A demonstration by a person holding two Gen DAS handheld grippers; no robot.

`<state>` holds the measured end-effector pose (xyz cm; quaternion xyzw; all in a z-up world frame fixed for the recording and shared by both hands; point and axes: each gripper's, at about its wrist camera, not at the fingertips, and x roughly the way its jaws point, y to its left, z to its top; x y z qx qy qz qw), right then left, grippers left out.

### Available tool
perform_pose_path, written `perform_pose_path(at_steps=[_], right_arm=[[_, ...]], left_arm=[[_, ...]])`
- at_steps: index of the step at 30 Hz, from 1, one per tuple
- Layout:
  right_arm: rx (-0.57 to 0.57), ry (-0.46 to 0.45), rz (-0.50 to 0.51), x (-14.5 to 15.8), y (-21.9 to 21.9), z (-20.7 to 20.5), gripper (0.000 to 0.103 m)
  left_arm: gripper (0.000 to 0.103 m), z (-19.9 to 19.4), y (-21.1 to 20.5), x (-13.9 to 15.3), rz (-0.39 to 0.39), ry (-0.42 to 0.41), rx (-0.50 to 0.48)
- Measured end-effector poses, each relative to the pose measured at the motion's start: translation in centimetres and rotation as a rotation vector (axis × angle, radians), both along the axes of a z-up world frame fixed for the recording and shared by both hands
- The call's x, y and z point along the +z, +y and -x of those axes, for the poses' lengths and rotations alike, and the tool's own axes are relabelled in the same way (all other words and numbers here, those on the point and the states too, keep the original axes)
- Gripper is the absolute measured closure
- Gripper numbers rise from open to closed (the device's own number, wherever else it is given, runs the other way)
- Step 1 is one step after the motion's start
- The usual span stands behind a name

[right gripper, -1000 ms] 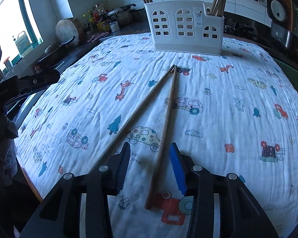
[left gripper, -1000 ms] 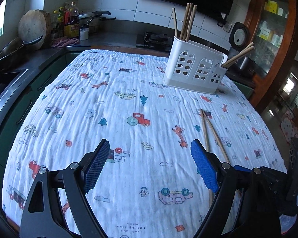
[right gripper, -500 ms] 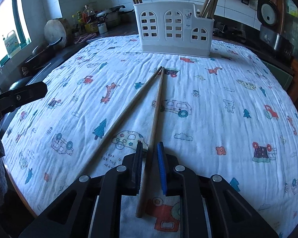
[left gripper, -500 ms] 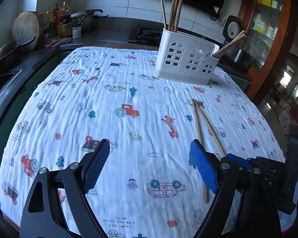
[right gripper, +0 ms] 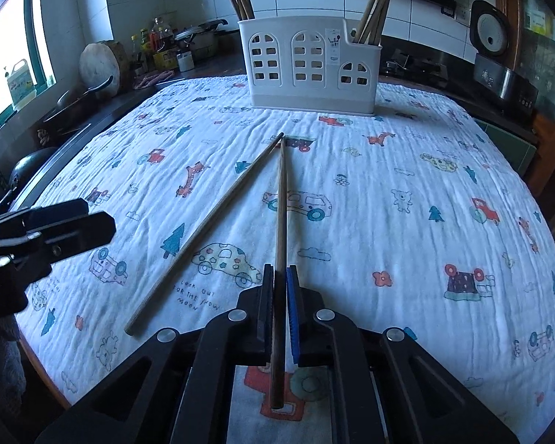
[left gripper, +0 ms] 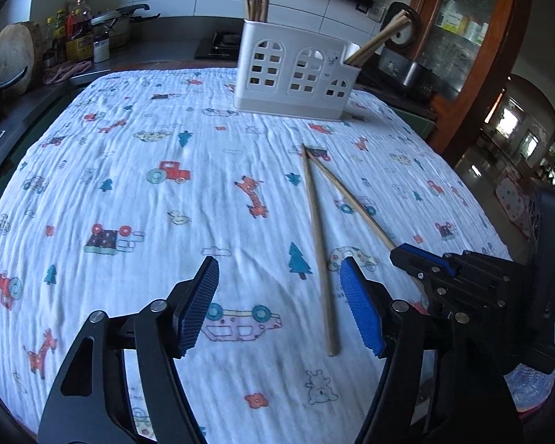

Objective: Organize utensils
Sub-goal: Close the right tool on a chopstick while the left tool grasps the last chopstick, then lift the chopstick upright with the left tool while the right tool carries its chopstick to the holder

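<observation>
Right gripper [right gripper: 280, 307] clamped on one chopstick [right gripper: 282, 199]; left gripper [left gripper: 279, 310] closing around the other chopstick [left gripper: 316, 236], pads not yet touching.

Between the left jaws, the free stick lying flat on the printed cloth [left gripper: 129, 192], nearer the right-hand pad (worth centring before the squeeze, to avoid rolling it). Far tips almost meeting ahead, pointing toward the white utensil caddy [right gripper: 310, 70] at the back of the table, with more chopsticks standing in its end compartments. Best lifted level, thick ends gripped firmly, then tipped upright over a compartment.
</observation>
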<state>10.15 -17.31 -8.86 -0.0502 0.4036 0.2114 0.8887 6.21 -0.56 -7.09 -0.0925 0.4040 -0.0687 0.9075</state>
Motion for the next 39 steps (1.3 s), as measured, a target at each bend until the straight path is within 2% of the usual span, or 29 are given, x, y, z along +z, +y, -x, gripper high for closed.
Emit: perform_pose_path(at_steps=[6, 8, 14, 20, 24, 29, 33, 39], right_arm=[[-0.006, -0.031, -0.02, 1.3, -1.7, 0.7, 0.096], [-0.005, -0.039, -0.026, 1.6, -2.1, 0.9, 0.096], [-0.004, -0.049, -0.042, 1.9, -2.8, 1.2, 0.096], [-0.007, -0.045, -0.053, 1.7, -3.1, 1.2, 0.096], [-0.01, -0.049, -0.058, 1.7, -3.2, 1.2, 0.096], [-0.013, -0.065, -0.063, 2.4, -3.5, 1.3, 0.096], [-0.015, -0.09, -0.062, 3.4, -3.8, 1.3, 0.096], [-0.001, -0.134, -0.058, 5.1, -3.9, 1.3, 0.096]], left_arm=[[0.057, -0.3, -2.5, -1.2, 0.002, 0.031, -0.07], [0.068, -0.6, -2.8, -1.6, 0.009, 0.044, -0.08], [0.083, -1.5, -3.4, -2.6, 0.006, 0.072, -0.086], [0.089, -1.7, -3.7, -3.0, -0.023, 0.086, -0.079], [0.094, -2.0, -4.2, -2.9, -0.073, 0.095, -0.061], [0.097, -1.9, -3.5, -2.3, -0.042, 0.106, -0.052], [0.097, -1.4, -3.0, -0.6, -0.034, 0.069, -0.059], [0.097, -0.7, -2.2, 3.5, -0.057, -0.038, -0.065]])
